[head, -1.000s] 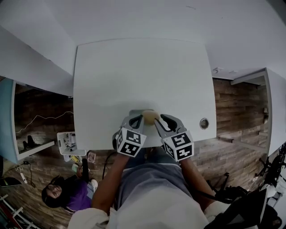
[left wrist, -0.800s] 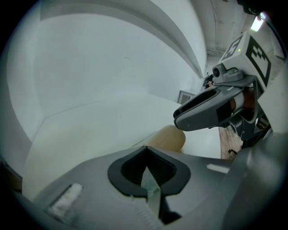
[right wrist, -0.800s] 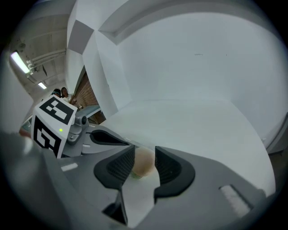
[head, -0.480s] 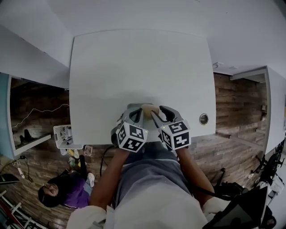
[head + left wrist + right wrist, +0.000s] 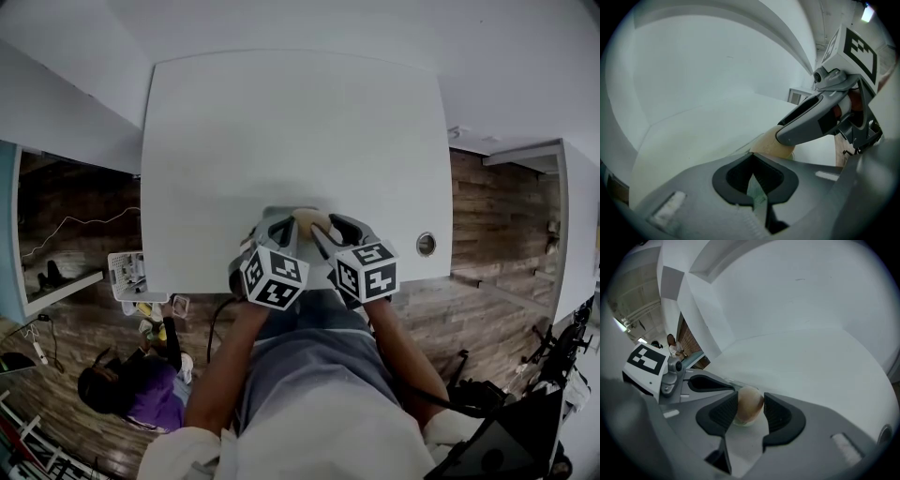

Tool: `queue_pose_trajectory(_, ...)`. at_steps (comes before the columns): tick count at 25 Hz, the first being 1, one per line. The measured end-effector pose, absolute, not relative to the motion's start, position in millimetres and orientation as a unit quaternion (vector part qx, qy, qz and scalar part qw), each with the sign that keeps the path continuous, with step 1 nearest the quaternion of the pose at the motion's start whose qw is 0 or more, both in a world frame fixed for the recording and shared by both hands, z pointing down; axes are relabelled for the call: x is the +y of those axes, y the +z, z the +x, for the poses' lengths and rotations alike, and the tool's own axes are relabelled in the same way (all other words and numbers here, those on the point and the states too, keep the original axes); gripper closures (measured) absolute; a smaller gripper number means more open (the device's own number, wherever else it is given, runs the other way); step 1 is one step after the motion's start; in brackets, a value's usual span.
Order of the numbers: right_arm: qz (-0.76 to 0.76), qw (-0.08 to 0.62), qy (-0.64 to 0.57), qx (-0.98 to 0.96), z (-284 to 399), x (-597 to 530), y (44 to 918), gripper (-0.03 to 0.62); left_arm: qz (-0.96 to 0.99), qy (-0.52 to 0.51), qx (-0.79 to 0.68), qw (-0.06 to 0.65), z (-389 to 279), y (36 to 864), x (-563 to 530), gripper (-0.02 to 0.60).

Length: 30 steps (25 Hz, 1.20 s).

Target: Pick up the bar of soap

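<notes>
The tan oval bar of soap [image 5: 309,220] sits on a thin clear sheet near the front edge of the white table [image 5: 291,122]. In the right gripper view the soap [image 5: 749,405] stands between the pads of my right gripper [image 5: 750,411], whose jaws are opening, with a sliver of space at the right pad. My right gripper [image 5: 330,231] is just right of the soap in the head view. My left gripper [image 5: 277,228] is at the soap's left. Its jaws [image 5: 753,176] are shut on the edge of the thin clear sheet, with the soap [image 5: 771,146] just beyond.
A round cable hole [image 5: 426,245] is in the table's front right corner. White cabinets [image 5: 574,216] flank the table over a wood floor. A person [image 5: 122,394] sits on the floor at lower left, beside a small tray of items [image 5: 127,277].
The right gripper's jaws have spread apart around the soap. Both grippers and the soap stay together at the table's front edge while the view has drifted slightly.
</notes>
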State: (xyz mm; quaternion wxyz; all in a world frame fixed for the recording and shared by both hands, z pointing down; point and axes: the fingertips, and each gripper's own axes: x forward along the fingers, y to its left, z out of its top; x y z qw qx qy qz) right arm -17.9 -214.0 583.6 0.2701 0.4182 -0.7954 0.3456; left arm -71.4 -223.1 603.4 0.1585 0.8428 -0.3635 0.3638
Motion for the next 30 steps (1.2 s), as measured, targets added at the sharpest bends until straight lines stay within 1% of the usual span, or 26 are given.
queue_pose_trajectory(10, 0.402, 0.233, 0.417, -0.781, -20, -210, 594, 0.407, 0.841, 0.37, -0.364, 0.15, -69, 605, -224, 0.578)
queue_pose_trajectory(16, 0.401, 0.242, 0.397, -0.789, -23, -208, 591, 0.408, 0.84, 0.369, -0.369, 0.147, -71, 605, -224, 0.578)
queue_pose_trajectory(22, 0.39, 0.217, 0.408, -0.796, -29, -209, 582, 0.439, 0.838, 0.369, -0.373, 0.149, -72, 605, -225, 0.58)
queue_pose_trajectory(27, 0.375, 0.205, 0.436, -0.792, -34, -213, 585, 0.437, 0.839, 0.368, -0.371, 0.153, -72, 605, -224, 0.58)
queue_pose_trajectory(30, 0.369, 0.2, 0.443, -0.792, -37, -214, 586, 0.448, 0.839, 0.37, -0.37, 0.152, -72, 606, -224, 0.58)
